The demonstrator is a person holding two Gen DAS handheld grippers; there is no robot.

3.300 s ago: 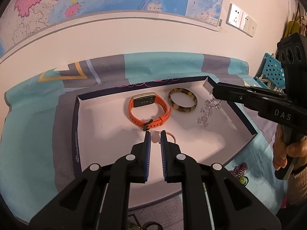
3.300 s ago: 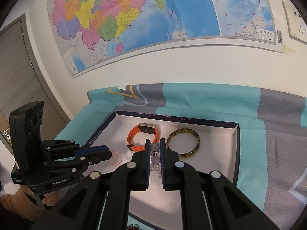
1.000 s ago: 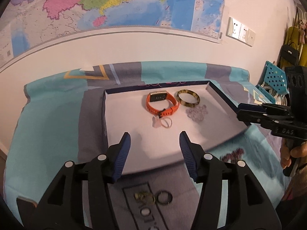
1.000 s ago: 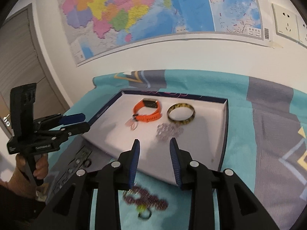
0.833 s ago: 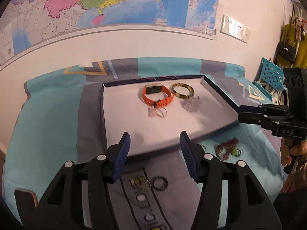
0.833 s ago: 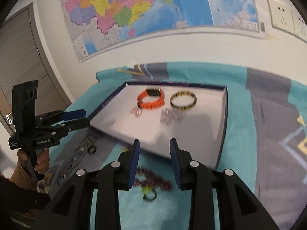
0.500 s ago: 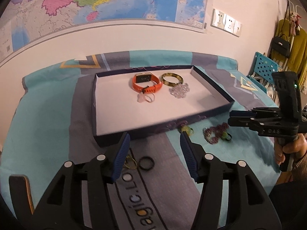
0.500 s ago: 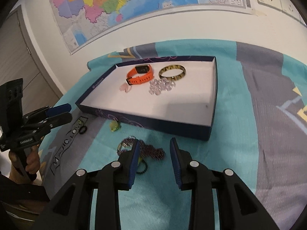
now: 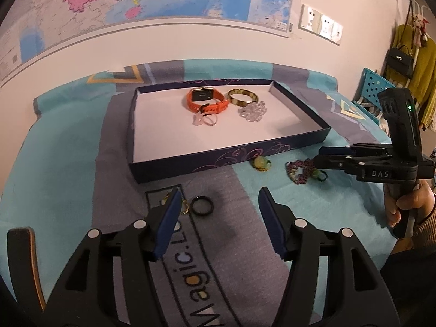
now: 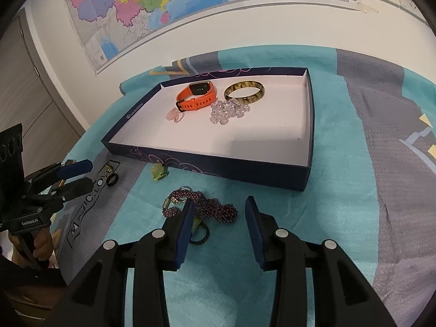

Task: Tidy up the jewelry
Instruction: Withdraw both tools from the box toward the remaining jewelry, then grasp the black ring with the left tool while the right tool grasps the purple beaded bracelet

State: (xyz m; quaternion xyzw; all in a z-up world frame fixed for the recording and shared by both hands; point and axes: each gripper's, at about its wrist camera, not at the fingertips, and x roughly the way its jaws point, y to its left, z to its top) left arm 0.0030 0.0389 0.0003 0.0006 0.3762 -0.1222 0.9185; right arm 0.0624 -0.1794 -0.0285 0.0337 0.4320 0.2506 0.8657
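In the left wrist view the left gripper [image 9: 219, 203] fills the bottom of the frame, its blue-padded fingers [image 9: 169, 219] spread wide with nothing between them. Just above the left finger tip lie a black ring [image 9: 202, 207] and, half hidden by that tip, a small gold piece [image 9: 184, 206], both on the grey band of the cloth-covered surface [image 9: 68, 147].

In the right wrist view the right gripper [image 10: 220, 218] sits at bottom centre, fingers [image 10: 184, 230] likewise parted and holding nothing. Directly above its left finger lies a dark purple bead strand [image 10: 207, 207], with a dark loop and a green bead [image 10: 198, 227] partly behind that finger. Higher and to the left, a green pendant [image 10: 159, 171] rests close against the front wall of the tray.

The navy tray [image 10: 218, 162] with a white floor takes the middle of both frames. Grouped toward its far wall are an orange watch [image 10: 197, 96], a tortoiseshell bangle [image 10: 244, 92] beside it, a clear bead cluster [image 10: 228, 112] touching the bangle's near edge, and a small pink piece [image 10: 174, 116] at the watch's strap end.

A map [image 10: 174, 2] covers the wall across the top of each frame.
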